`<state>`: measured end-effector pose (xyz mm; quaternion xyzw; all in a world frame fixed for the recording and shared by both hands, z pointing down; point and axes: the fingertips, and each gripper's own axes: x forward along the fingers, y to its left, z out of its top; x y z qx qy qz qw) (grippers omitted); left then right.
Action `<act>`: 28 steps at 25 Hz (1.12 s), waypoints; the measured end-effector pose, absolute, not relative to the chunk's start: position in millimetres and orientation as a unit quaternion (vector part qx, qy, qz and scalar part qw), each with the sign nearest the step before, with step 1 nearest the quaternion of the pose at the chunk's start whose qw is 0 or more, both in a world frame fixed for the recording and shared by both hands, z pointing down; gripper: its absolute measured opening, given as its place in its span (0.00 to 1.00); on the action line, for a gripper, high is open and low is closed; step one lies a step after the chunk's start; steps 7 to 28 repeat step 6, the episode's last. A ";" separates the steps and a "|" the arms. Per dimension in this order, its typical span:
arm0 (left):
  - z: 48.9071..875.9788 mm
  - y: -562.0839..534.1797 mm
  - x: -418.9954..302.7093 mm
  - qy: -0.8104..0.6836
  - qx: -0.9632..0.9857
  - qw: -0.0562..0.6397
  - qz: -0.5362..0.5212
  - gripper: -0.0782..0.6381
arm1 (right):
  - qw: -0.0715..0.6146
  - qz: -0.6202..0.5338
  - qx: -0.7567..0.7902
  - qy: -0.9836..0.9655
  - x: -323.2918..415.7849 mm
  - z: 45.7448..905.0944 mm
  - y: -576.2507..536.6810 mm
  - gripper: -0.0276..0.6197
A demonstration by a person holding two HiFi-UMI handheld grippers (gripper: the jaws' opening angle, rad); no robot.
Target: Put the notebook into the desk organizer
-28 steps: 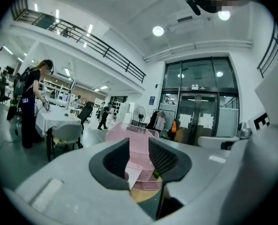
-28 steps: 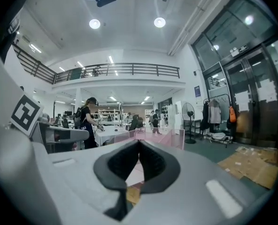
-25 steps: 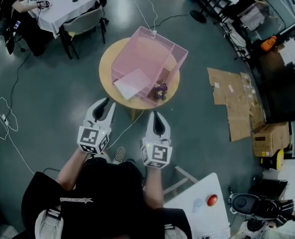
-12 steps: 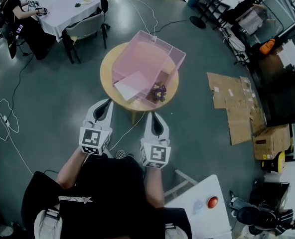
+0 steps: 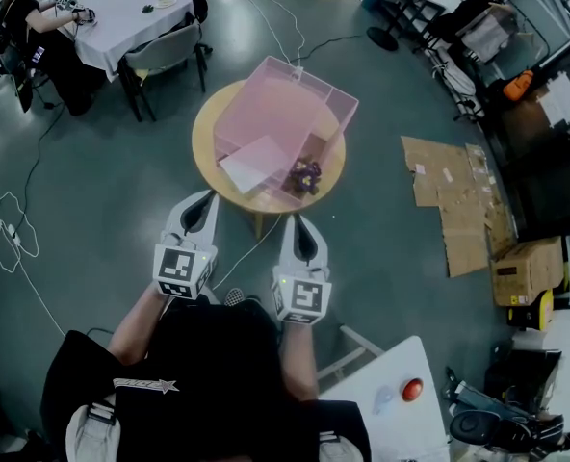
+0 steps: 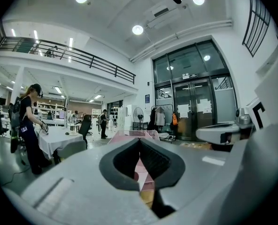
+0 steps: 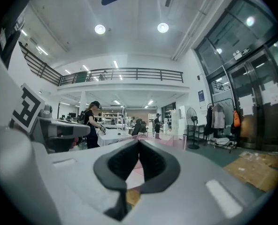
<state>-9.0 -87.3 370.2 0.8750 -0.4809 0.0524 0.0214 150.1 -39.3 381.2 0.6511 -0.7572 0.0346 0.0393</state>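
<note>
A white flat notebook (image 5: 256,162) sits inside the pink translucent plastic desk organizer (image 5: 283,99), toward its near side, with a small dark purple clump (image 5: 308,174) just beside it. Whether the notebook lies flat or leans cannot be told. The organizer stands on a round light wooden table (image 5: 208,128). The left gripper (image 5: 204,198) and the right gripper (image 5: 297,222) hang side by side just short of the table's near edge, pointing toward it, each with its jaws pressed together and nothing between them

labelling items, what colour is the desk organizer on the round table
Translucent pink. The box-shaped plastic desk organizer shows best in the head view.
</note>
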 end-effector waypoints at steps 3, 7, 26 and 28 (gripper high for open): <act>371.0 -88.2 -7.9 -0.479 0.876 0.021 0.054 0.12 | 0.035 0.034 0.653 -0.756 151.4 380.5 -40.8 0.05; 371.1 -89.1 -6.9 -0.478 0.876 0.021 0.054 0.12 | 0.035 0.035 0.654 -0.755 152.8 380.6 -41.9 0.05; 371.1 -89.1 -6.9 -0.478 0.876 0.021 0.054 0.12 | 0.035 0.035 0.654 -0.755 152.8 380.6 -41.9 0.05; 371.1 -89.1 -6.9 -0.478 0.876 0.021 0.054 0.12 | 0.035 0.035 0.654 -0.755 152.8 380.6 -41.9 0.05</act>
